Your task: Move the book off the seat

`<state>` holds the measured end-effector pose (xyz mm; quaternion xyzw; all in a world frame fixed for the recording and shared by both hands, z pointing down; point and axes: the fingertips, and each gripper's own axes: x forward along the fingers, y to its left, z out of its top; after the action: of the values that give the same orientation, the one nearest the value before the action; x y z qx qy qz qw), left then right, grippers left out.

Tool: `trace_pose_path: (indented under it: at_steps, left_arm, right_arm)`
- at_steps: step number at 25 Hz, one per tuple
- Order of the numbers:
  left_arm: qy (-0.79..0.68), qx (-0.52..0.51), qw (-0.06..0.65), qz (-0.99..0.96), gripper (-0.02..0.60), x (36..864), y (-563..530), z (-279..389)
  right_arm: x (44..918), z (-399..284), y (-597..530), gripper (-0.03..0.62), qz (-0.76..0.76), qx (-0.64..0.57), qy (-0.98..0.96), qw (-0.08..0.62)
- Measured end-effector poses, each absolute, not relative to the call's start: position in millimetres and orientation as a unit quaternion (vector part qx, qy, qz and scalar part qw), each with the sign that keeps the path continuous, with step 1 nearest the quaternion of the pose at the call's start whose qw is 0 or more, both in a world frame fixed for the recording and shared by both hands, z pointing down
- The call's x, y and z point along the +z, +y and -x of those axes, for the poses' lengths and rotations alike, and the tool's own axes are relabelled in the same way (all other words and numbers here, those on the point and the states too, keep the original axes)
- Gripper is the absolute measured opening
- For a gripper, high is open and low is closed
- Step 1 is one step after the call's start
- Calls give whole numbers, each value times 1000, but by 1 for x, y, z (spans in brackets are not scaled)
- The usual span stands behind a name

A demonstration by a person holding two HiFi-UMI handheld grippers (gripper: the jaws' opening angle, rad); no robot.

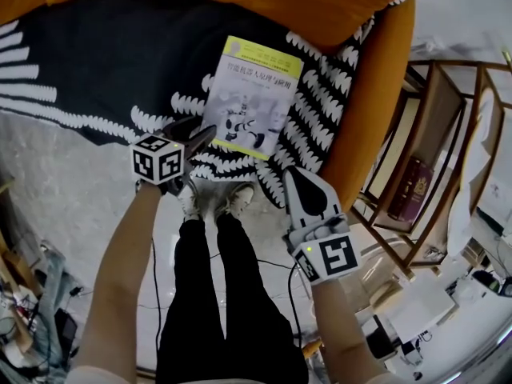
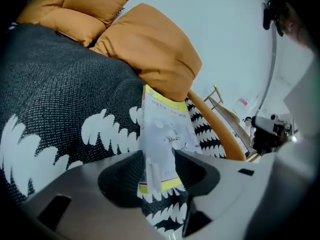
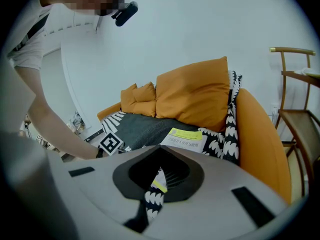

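The left gripper [image 1: 200,132], grey with black pads, hangs over the front edge of the seat, just at the near left corner of the book. In the left gripper view its jaws stand well apart with the book's near end between them. The pads lie close on either side of it and show no grip.

The thin paperback book [image 1: 254,94], white with a yellow band along its far end and a robot pictured on the cover, lies flat on the seat. It rests on a black blanket with a white leaf pattern [image 1: 104,62], spread over the orange sofa [image 1: 376,110], and an orange cushion [image 2: 150,49] sits just behind it.

The right gripper [image 1: 294,174] hovers off the book's near right corner, above the blanket's edge. Its jaws meet at the tips and hold nothing.

A brown wooden shelf unit [image 1: 436,126] stands beside the sofa's arm.
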<state>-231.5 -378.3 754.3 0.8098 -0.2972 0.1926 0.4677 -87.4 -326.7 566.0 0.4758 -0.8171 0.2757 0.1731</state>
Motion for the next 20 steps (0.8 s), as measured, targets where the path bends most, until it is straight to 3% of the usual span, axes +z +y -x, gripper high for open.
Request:
trace_pose_path:
  at_steps: [5, 7, 12, 20]
  left_arm:
    - [-303, 165, 489, -801, 198, 761, -383, 232]
    - [-297, 166, 491, -802, 239, 763, -383, 226]
    - [-295, 161, 497, -800, 264, 762, -385, 218]
    - [-281, 40, 549, -786, 264, 721, -384, 212]
  right_arm:
    - [569, 85, -328, 20, -475, 273, -817, 181]
    - [567, 85, -328, 20, -477, 272, -816, 180]
    - [562, 78, -325, 20, -484, 269, -813, 181]
    - [566, 75, -320, 20, -491, 274, -808, 174]
